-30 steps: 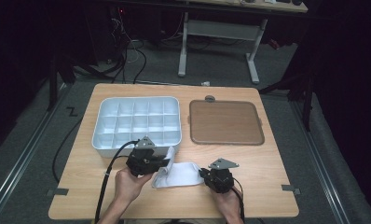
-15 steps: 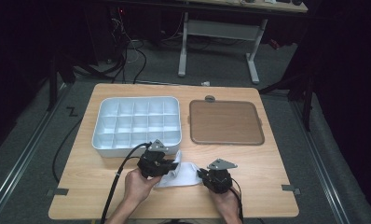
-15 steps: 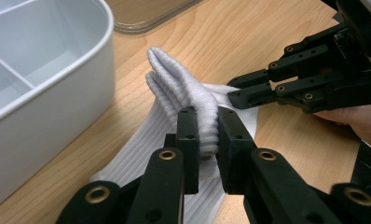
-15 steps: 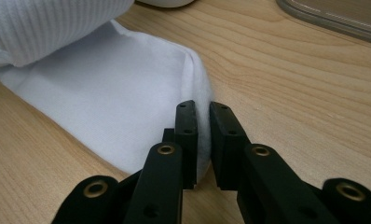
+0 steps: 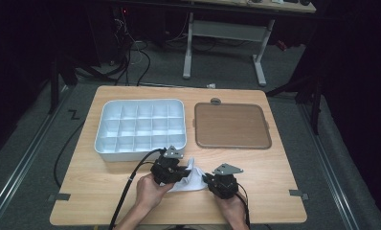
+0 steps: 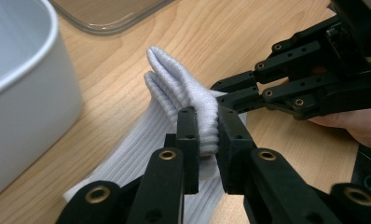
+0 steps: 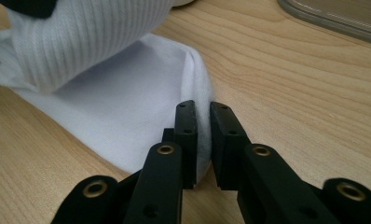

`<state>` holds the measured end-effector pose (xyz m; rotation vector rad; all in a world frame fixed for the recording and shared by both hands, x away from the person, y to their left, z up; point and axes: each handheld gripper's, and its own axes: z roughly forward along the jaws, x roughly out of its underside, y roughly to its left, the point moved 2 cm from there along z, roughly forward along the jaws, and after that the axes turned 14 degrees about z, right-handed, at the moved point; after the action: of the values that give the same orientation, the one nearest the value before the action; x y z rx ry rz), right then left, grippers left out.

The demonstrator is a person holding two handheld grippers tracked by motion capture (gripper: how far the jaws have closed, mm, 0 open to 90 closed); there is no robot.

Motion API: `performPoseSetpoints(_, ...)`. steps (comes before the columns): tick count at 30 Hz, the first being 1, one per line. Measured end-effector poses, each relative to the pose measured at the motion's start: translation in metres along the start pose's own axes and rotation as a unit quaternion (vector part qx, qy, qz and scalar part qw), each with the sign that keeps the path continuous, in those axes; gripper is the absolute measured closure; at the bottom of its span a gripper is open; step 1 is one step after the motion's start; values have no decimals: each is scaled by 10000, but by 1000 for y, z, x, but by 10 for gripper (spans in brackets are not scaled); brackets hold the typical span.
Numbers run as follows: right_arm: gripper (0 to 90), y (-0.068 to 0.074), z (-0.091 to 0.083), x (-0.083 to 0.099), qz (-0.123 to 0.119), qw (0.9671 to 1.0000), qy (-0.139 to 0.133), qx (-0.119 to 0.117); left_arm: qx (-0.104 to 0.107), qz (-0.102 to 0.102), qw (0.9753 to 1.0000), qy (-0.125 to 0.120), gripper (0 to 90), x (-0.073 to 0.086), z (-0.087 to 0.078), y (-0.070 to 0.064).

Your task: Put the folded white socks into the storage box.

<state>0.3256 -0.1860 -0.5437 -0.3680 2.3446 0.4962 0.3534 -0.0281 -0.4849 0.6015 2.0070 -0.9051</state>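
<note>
I see the white sock [image 6: 174,93] lying on the worktop [image 5: 274,182] just in front of the compartment tray [image 5: 140,125]. My left gripper [image 6: 207,135] has its fingers [image 6: 188,135] nipped onto a raised ribbed fold. My right gripper [image 7: 202,140] pinches the sock's thin edge, its fingers nearly closed.

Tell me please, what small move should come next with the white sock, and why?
Probably carry the left tongs further toward the right tongs to finish the fold. Both sets are shut on the white sock; the left holds the ribbed cuff raised and bent over, the right pins the other edge low on the table.
</note>
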Motion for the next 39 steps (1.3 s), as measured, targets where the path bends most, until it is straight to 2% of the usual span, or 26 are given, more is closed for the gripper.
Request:
performPoseSetpoints(13,819,-1,0,0,-9,10000,-6,-27,0,4,9999,101,803,9,16,-3)
performPoseSetpoints(17,818,-1,0,0,-29,10000,-10,-20,-5,73,9999,156,801,13,21,-4)
performPoseSetpoints(20,816,-1,0,0,-1,10000,-10,-25,-6,20,9999,165,800,15,26,-5)
performPoseSetpoints(25,814,-1,0,0,-18,10000,-8,-19,-31,104,9995,286,797,21,33,-5)
performPoseSetpoints(28,813,-1,1,0,-36,10000,-6,-21,-78,235,9989,394,796,27,39,-5)
performPoseSetpoints(32,814,-1,1,-1,-39,10000,14,-22,-66,182,9991,384,794,28,41,-5)
performPoseSetpoints(36,807,-1,1,-1,-24,10000,19,-28,-59,149,9994,312,722,26,37,-6)
performPoseSetpoints(39,726,-1,1,-1,58,10000,37,-21,-74,71,9997,215,616,23,31,-6)
